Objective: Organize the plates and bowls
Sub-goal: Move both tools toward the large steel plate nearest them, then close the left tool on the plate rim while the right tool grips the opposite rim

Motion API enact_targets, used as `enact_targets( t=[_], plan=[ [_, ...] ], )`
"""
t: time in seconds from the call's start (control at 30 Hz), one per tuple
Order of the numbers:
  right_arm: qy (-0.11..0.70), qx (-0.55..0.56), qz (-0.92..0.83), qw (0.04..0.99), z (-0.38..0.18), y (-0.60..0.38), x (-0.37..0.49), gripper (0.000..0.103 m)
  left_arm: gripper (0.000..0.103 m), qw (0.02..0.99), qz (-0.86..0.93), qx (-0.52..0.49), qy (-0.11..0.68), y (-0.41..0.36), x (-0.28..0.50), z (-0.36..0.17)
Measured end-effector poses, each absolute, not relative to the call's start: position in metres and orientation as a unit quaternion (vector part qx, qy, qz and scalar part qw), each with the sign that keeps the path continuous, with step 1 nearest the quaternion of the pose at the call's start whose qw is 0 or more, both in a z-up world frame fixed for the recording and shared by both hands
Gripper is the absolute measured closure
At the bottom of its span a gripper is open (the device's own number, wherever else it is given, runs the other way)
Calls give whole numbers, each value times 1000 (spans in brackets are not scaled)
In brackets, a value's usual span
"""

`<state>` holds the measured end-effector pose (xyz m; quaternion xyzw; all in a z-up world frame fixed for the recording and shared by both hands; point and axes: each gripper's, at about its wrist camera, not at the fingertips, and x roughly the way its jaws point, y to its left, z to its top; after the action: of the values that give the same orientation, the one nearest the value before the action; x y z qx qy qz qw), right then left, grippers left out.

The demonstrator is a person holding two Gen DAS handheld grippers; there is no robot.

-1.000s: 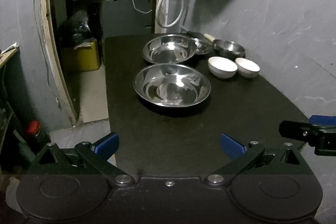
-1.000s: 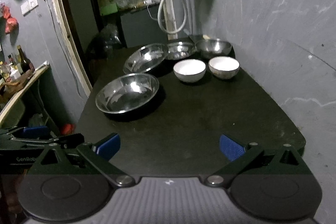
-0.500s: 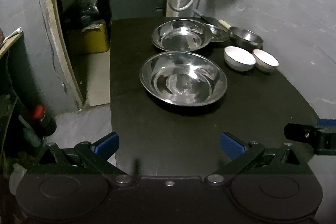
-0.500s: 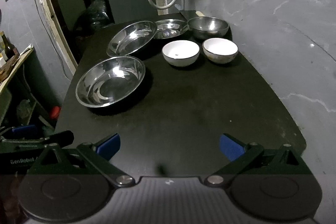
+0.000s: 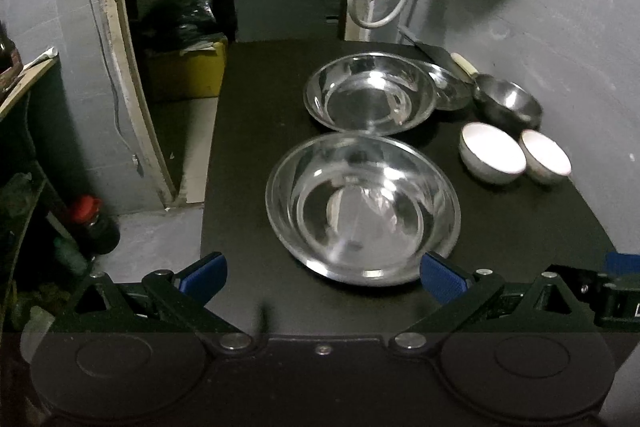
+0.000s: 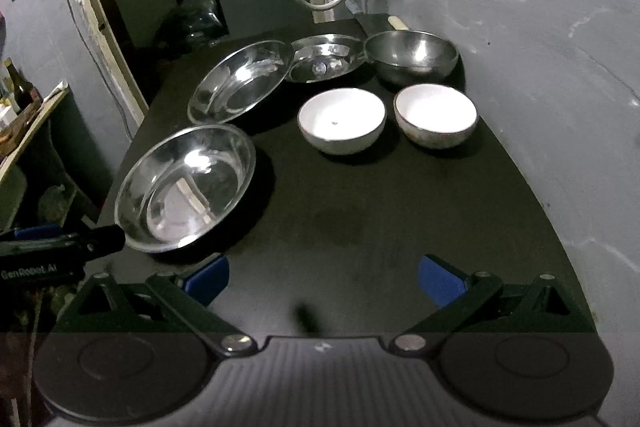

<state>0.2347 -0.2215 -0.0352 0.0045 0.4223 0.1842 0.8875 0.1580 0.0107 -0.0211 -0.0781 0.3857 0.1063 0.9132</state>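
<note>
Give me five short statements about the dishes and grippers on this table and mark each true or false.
1. Two white bowls sit side by side. True.
2. The left hand-held gripper grips a steel plate. False: it is open and empty.
3. The nearest steel plate holds food. False: it looks empty.
4. The right hand-held gripper is open. True.
5. The white bowls are stacked. False: they stand apart on the black table.

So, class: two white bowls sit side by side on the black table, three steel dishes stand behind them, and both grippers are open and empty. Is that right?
Not quite. The right wrist view shows four steel dishes, not three. The rest holds: two white bowls sit side by side on the black table, and the left gripper and right gripper are open and empty.
</note>
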Motion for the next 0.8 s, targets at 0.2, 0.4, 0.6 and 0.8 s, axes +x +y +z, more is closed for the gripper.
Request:
enact_targets(
  t=[0.2,0.4,0.6,0.8],
  plan=[
    [414,18,202,888,-30,-219,256,0,1,910,115,-89,387,29,187,-7],
    [374,40,221,900,-18,-204,279,0,1,917,105,-87,375,62,233,4],
    [348,38,207,914,-13,-173,315,0,1,921,66,-83,374,95,302,-5],
    [342,36,192,919,-20,-137,361,1,1,917,39,-87,387,115,361,-23]
  ],
)
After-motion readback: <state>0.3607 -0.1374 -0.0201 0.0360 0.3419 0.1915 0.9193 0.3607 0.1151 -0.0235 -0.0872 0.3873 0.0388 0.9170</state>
